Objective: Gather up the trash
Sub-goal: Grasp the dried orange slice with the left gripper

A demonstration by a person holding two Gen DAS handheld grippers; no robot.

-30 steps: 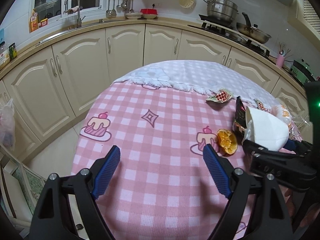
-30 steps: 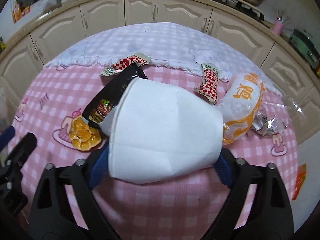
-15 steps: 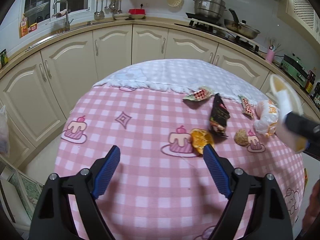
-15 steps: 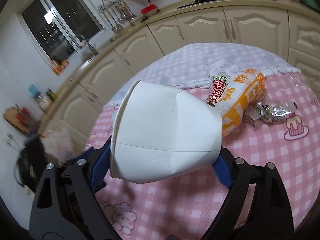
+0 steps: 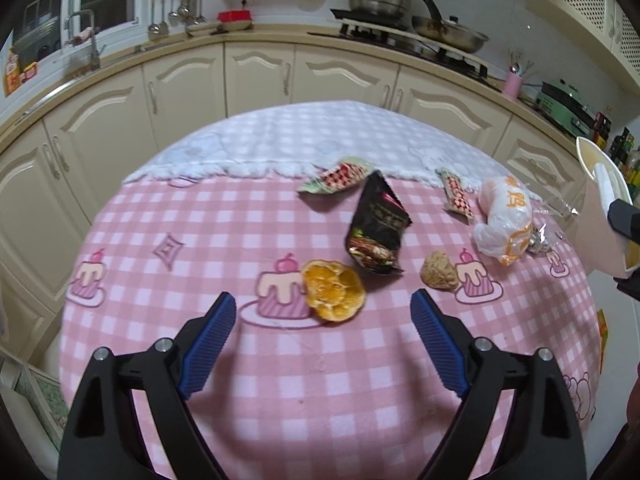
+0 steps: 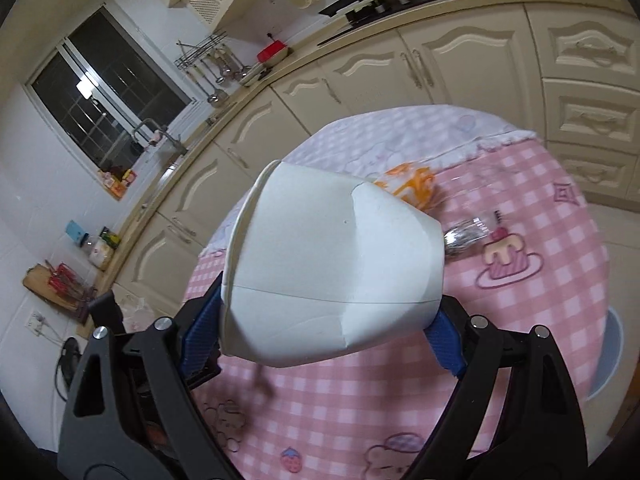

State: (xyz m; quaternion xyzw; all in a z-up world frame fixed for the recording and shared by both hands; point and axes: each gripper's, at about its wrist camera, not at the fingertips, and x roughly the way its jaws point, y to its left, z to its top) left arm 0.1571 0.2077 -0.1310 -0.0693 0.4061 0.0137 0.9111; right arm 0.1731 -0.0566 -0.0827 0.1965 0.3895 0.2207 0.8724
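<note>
The right hand-held gripper, clamped on the white paper cup, had lifted off the desk; the left hand-held gripper, empty, jaws just widened, faced the orange peel.

matt white paper cup, fleecy checked tablecloth, glossy black wrapper.

White paper cup lies sideways; wrappers and orange peel litter cloth.
</note>
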